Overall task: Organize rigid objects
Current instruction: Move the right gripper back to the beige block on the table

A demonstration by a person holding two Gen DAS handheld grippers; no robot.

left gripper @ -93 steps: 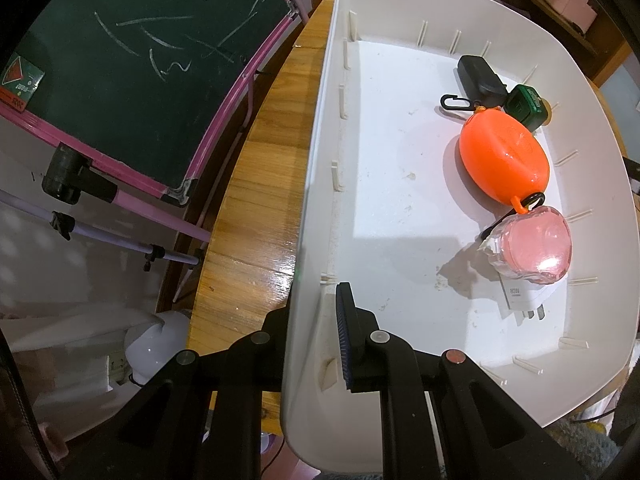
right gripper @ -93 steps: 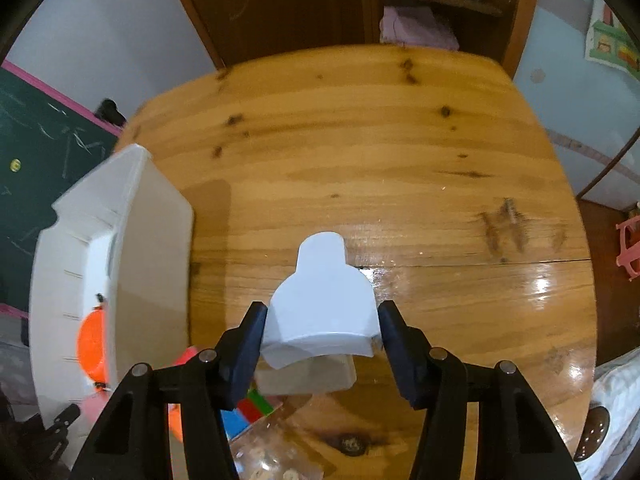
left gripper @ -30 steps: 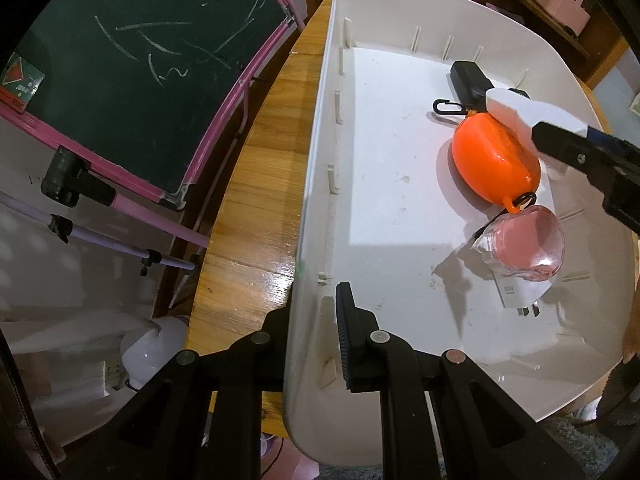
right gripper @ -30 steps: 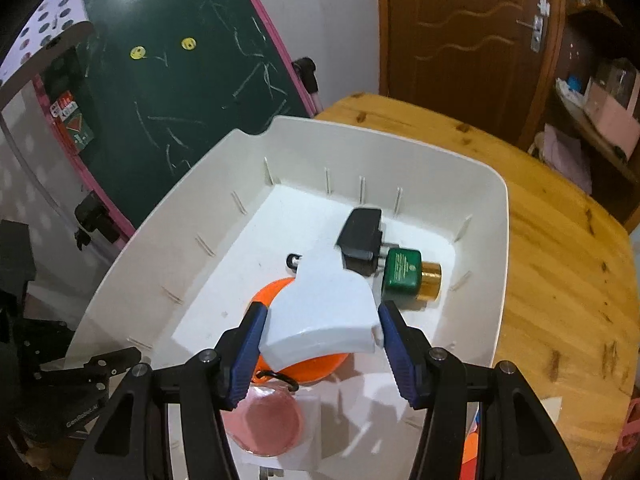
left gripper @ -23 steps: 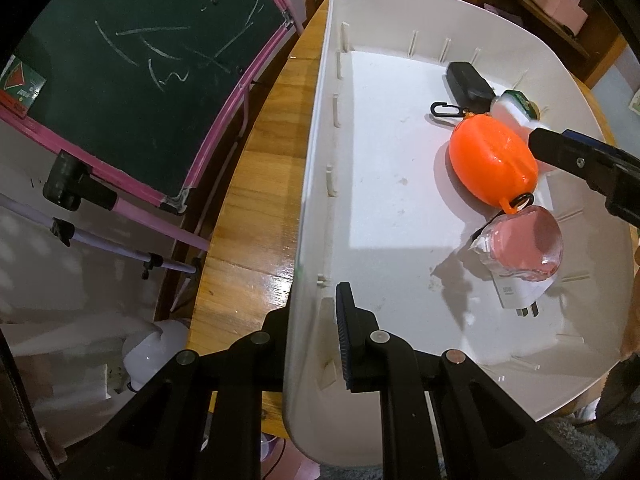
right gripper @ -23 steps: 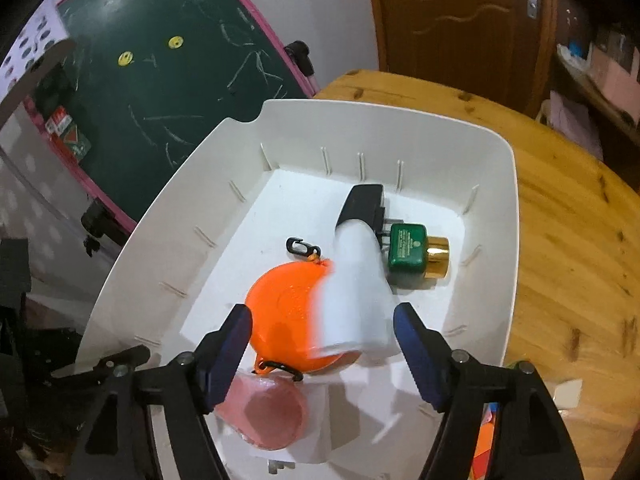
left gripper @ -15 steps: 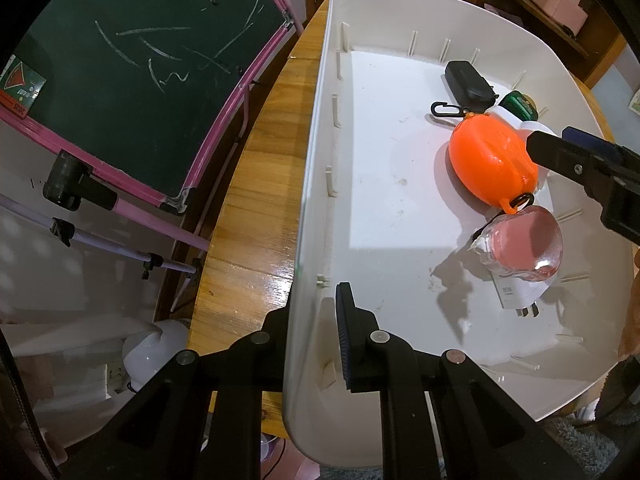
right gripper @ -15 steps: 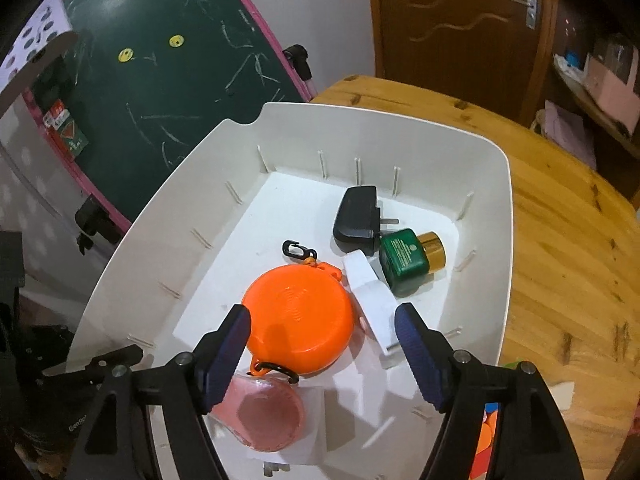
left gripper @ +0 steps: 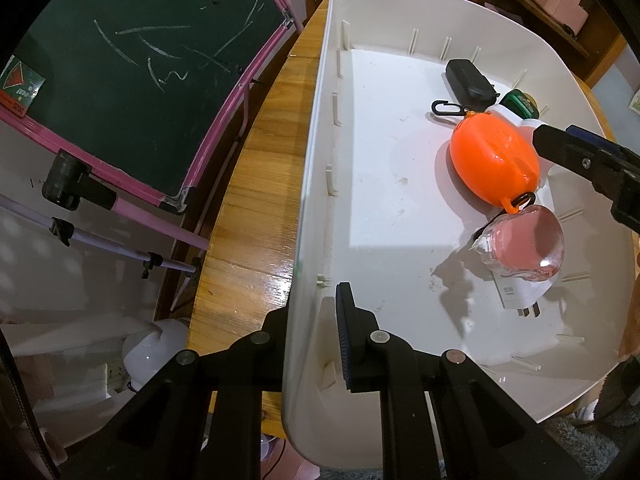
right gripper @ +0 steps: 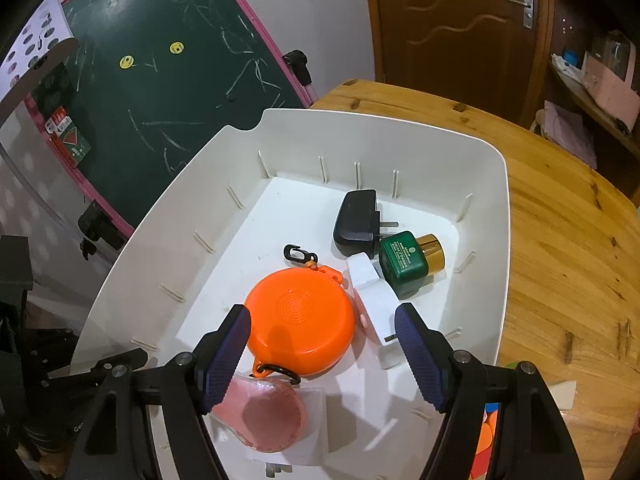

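Note:
My left gripper (left gripper: pixel 310 316) is shut on the near wall of the white bin (left gripper: pixel 308 200), one finger inside and one outside. My right gripper (right gripper: pixel 322 320) hangs open over the bin, with nothing between its fingers. Below it, the white plastic piece (right gripper: pixel 376 296) lies on the bin floor between the orange round case (right gripper: pixel 300 320) and the green bottle with a gold cap (right gripper: pixel 404 260). A black charger (right gripper: pixel 356 220) lies further back. A clear pink case (right gripper: pixel 264 412) rests on a white plug adapter (right gripper: pixel 316 432) at the near end.
The bin sits on a round wooden table (right gripper: pixel 560 220). A pink-framed chalkboard (left gripper: pixel 120 60) stands close along the table's left side. Colourful items (right gripper: pixel 488 432) lie on the table right of the bin. A wooden door (right gripper: pixel 460 20) and shelves stand behind.
My right gripper has opened, and the white piece has dropped into the bin beside the orange case. The left gripper keeps its hold on the bin wall.

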